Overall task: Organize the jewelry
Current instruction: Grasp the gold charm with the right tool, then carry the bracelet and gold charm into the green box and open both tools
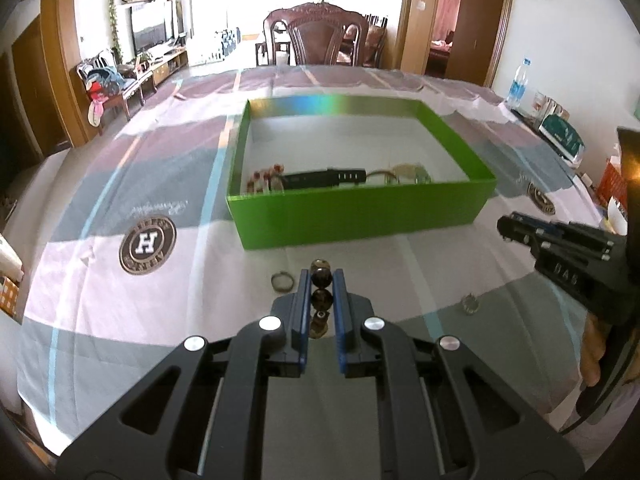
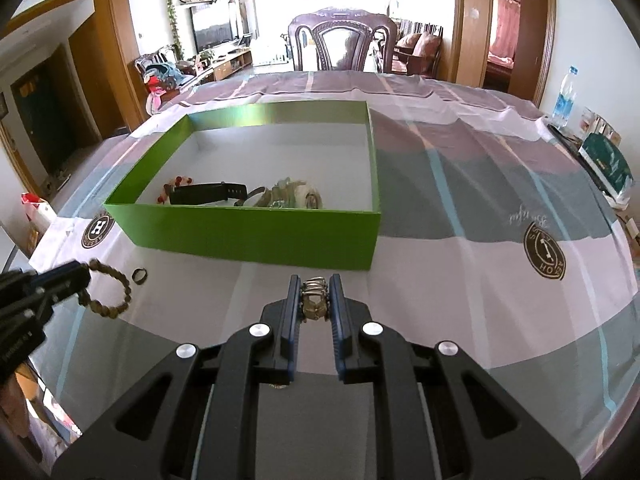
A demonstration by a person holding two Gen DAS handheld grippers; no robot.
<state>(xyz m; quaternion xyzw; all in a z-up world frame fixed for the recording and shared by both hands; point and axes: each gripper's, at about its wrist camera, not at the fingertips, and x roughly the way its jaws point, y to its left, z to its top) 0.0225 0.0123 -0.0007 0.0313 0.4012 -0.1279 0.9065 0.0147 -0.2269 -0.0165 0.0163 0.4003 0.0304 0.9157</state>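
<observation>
- The beaded bracelet (image 2: 110, 294) hangs from the left gripper (image 1: 322, 280), whose jaws are closed to a narrow gap on a few of its dark beads; the loop dangles clear of the surface, probably so it can be carried over the wall of the green box (image 1: 360, 220).
- The right gripper (image 2: 315, 294) is likewise nearly closed, clamping a chunky metal ring (image 2: 314, 300) between its blue fingers (image 2: 294, 300), just short of the box's near wall.
- One plain ring (image 1: 281, 281) lies loose on the cloth just beside the left gripper; it is not yet collected.
- A small crown-like ring (image 1: 470, 304) shows in the left wrist view; I cannot tell whether it lies on the cloth.
- Inside the box, along the near wall: one black watch strap (image 2: 208, 192), one strand of red beads (image 2: 176, 186), and a pale tangle of pieces (image 2: 292, 196) too jumbled to count.
- Both grippers hold a piece and face the box, so dropping them in looks like the step in hand.
- The striped cloth (image 2: 460, 248) covers the surface; one wooden chair (image 2: 344, 40) stands at the far side.
</observation>
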